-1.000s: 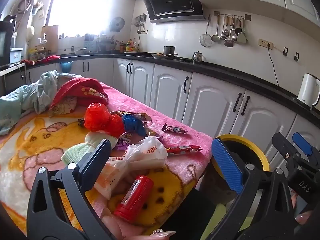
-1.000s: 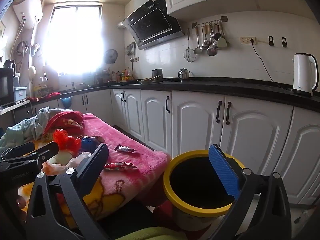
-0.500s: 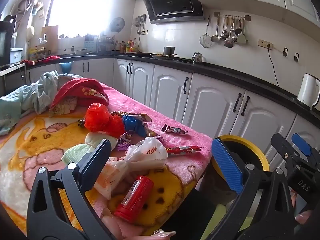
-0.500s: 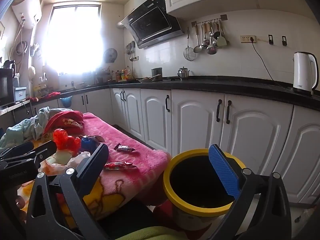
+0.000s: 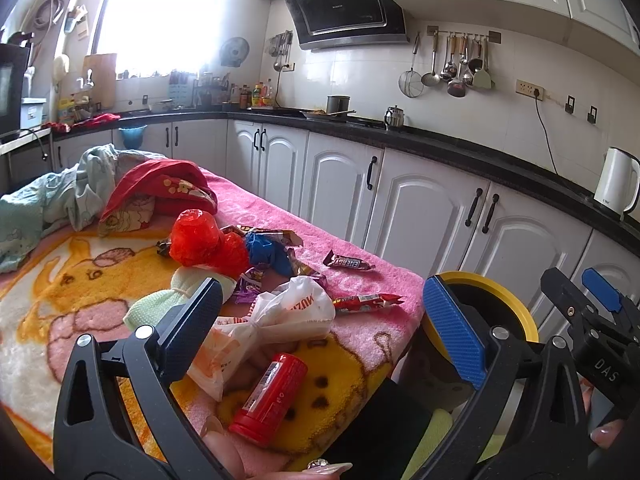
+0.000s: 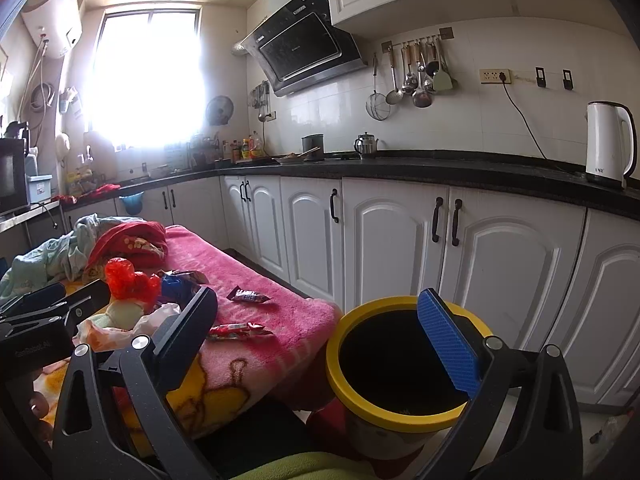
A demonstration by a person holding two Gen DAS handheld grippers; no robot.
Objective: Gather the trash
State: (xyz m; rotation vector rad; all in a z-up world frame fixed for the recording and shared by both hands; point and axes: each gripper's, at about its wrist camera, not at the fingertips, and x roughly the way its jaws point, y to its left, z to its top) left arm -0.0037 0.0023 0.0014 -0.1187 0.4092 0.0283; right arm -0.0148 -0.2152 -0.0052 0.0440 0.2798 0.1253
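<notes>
Above the blanket, the left gripper (image 5: 320,328) is being held wide open, empty, over the white plastic bag (image 5: 280,316). Beside the yellow-rimmed bin (image 6: 400,412), the right gripper (image 6: 320,332) is likewise being held open, and the bag's knot is best being pinched.

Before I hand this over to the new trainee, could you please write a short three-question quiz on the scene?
1. True or false: both the left gripper and the right gripper are open and hold nothing.
2. What colour is the rim of the trash bin?
3. Which lies nearest the blanket's front edge? A. red tube B. Energy bar wrapper C. red plastic bag

Key: 1 true; 2 yellow; 3 A.
</notes>
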